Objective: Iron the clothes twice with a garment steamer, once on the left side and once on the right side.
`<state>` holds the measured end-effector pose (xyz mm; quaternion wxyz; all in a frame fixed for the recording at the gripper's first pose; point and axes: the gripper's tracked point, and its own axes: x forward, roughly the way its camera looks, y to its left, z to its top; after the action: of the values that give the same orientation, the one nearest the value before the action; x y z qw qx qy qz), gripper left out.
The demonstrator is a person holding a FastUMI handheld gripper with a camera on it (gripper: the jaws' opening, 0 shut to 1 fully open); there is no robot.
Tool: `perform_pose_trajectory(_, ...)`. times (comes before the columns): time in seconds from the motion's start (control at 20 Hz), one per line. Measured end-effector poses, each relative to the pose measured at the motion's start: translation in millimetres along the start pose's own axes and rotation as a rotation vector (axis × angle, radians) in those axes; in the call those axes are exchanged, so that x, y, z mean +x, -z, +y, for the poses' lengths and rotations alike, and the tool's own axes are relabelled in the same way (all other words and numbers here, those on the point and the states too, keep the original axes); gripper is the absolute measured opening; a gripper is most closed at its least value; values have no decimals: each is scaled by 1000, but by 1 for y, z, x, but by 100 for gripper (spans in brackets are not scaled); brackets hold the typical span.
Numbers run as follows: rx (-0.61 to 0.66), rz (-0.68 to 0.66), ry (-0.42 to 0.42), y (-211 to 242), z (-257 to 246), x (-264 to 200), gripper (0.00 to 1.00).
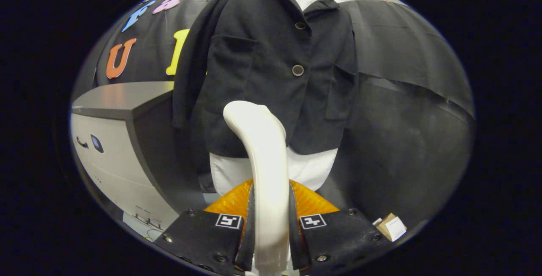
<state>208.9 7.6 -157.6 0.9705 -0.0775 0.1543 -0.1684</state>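
gripper (271,225) pinching white garment steamer (260,149), both fingers pressing its handle | steamer head pointing at black jacket (271,64) hanging just ahead; white lining showing below hem

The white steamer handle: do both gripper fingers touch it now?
Touching. In the gripper view, both fingers press against the sides of the white steamer handle, with no gap on either side.

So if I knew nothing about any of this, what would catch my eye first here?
Probably the white garment steamer, rising up the middle with its handle clamped between the gripper, whose jaws press on it from both sides. Right beyond it hangs a black jacket with two round buttons, worn over something white. Off to the left of the jacket stands a pale cabinet.
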Motion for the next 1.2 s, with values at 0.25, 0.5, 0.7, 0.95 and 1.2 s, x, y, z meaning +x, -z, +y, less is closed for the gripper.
perform_pose_trajectory(0.25,-27,44,19,28,8,4,37)
perform_pose_trajectory(0.5,25,53,48,31,4,-19,37)
perform_pose_trajectory(0.7,98,-9,93,-4,-28,-59,37)
perform_pose_trajectory(0.95,190,-142,179,-79,-100,-110,37)
perform_pose_trajectory(1.2,255,-326,170,-180,-151,-137,36)
